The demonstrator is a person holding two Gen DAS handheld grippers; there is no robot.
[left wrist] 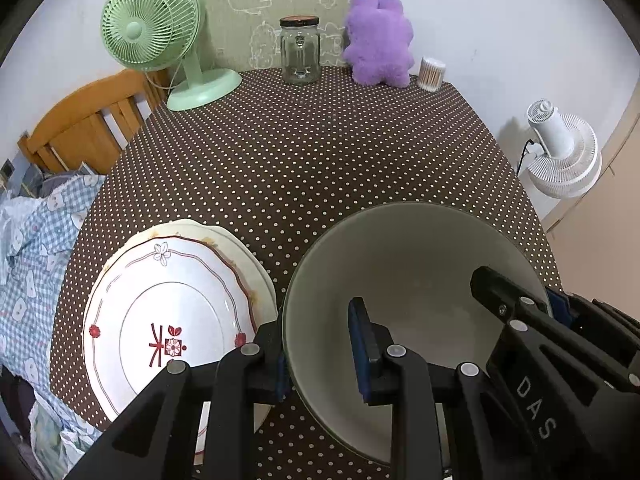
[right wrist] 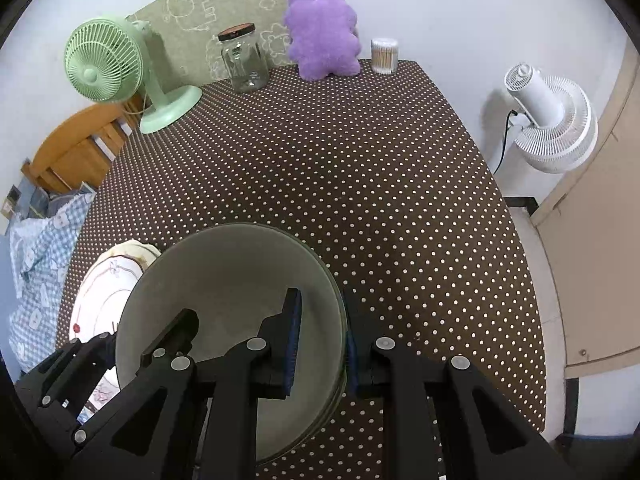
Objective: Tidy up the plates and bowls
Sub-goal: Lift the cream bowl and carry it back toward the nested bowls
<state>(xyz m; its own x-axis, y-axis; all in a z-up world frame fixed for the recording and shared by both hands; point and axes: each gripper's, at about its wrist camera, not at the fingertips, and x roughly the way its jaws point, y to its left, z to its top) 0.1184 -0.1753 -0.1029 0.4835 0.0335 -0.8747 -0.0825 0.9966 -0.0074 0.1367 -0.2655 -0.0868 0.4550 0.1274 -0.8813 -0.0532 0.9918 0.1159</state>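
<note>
Left wrist view: the left gripper (left wrist: 324, 350) is clamped on the left rim of a pale grey-green bowl (left wrist: 404, 248), one blue-padded finger (left wrist: 366, 350) inside the wall, the other outside it. The bowl fills the space ahead and to the right of the fingers. At the bowl's right rim the right gripper (left wrist: 554, 304) bites the same way, one finger inside, one outside. Just left of the outer finger sits a stack of plates (left wrist: 160, 300), white with red flower trim on top, a cream scalloped plate beneath, close beside the bowl's edge; whether they touch, cannot tell. All rests over a brown polka-dot tablecloth (left wrist: 304, 160). Far ahead: a green desk fan (left wrist: 160, 40), a glass jar (left wrist: 299, 50) with dark lid, a purple plush toy (left wrist: 378, 42), a tub of cotton swabs (left wrist: 432, 74). Off the table's right edge, a white fan (left wrist: 560, 148).

Right wrist view: the right gripper (right wrist: 320, 344) grips the bowl (right wrist: 224, 272) at its right rim, inner pad against the inside wall, outer finger behind the rim. The bowl spreads left of the fingers. The left gripper (right wrist: 150, 338) holds the far left rim. Beyond it, the plates (right wrist: 108, 280) show partly, hidden behind the bowl.
</note>
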